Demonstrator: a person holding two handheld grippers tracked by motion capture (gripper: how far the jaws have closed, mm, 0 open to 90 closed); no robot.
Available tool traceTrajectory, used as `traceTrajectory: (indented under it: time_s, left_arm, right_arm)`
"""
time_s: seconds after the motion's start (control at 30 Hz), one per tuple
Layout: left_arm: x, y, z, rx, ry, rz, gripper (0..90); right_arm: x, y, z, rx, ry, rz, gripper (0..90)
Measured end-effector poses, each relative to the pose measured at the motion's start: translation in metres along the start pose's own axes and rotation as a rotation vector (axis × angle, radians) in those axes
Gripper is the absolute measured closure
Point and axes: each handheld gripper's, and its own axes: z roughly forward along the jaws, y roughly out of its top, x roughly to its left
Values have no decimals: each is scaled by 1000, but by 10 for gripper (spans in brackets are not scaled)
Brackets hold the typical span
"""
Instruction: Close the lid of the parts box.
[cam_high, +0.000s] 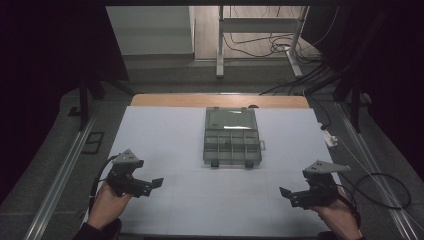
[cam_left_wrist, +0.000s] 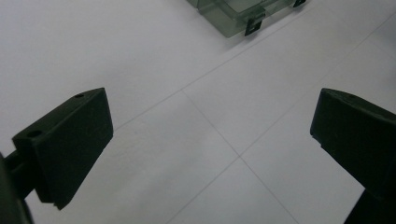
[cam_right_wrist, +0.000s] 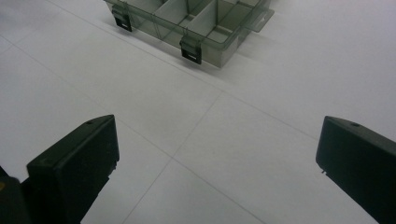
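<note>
Two grippers held low at the near edge of the white table (cam_high: 165, 210), nothing in either; left gripper (cam_high: 150, 186) at the near left, right gripper (cam_high: 287, 192) at the near right, well apart from each other and each angled inward toward the middle; jaws spread wide on both, bare tabletop showing between the black blocks in the left gripper view (cam_left_wrist: 212, 144) and in the right gripper view (cam_right_wrist: 217, 158). Farther out, at mid-table and roughly centred between the two hands, a clear compartment box (cam_high: 232, 137); lid thrown back flat on the far side, divided tray toward the person; contents, if any, too small and dim to tell. Seen close from the right gripper: two dark latches (cam_right_wrist: 191, 50) hanging on the near wall of the box, and a small tab sticking out at its side. Beyond the table, a dark floor with loose cables (cam_high: 280, 47) and a metal stand.

Judged from this: still the opening approach, neither hand committed, box untouched. Next move, likely: bring both grippers forward and inward to the box, keeping the jaws spread until they bracket the part wanted; for closing, reach past the tray to the far lid edge, swing it over, then press the front latches home; care needed with thin, slippery plastic and with a light box prone to sliding on the smooth surface, so one gripper steadying the tray wall while the other works.
</note>
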Motion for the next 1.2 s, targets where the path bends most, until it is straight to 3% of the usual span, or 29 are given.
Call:
traceTrajectory:
  time_s: [0.2,0.37,0.5,0.8,1.2]
  left_arm:
    - [2,9,9,-34,19,23,0]
    - [5,15,18,-55,-16,47,0]
    - [6,20,25,-45,-20,69,1]
    - [6,33,41,-33,-20,94,0]
    - [3,50,61,-13,-39,99,0]
  right_arm:
    - [0,6,5,-1,14,-14,0]
    - [0,11,11,-2,20,-27,0]
    - [-1,17,15,-6,28,-35,0]
    - [0,27,27,4,100,-61,0]
    - [-5,43,40,-18,107,-41,0]
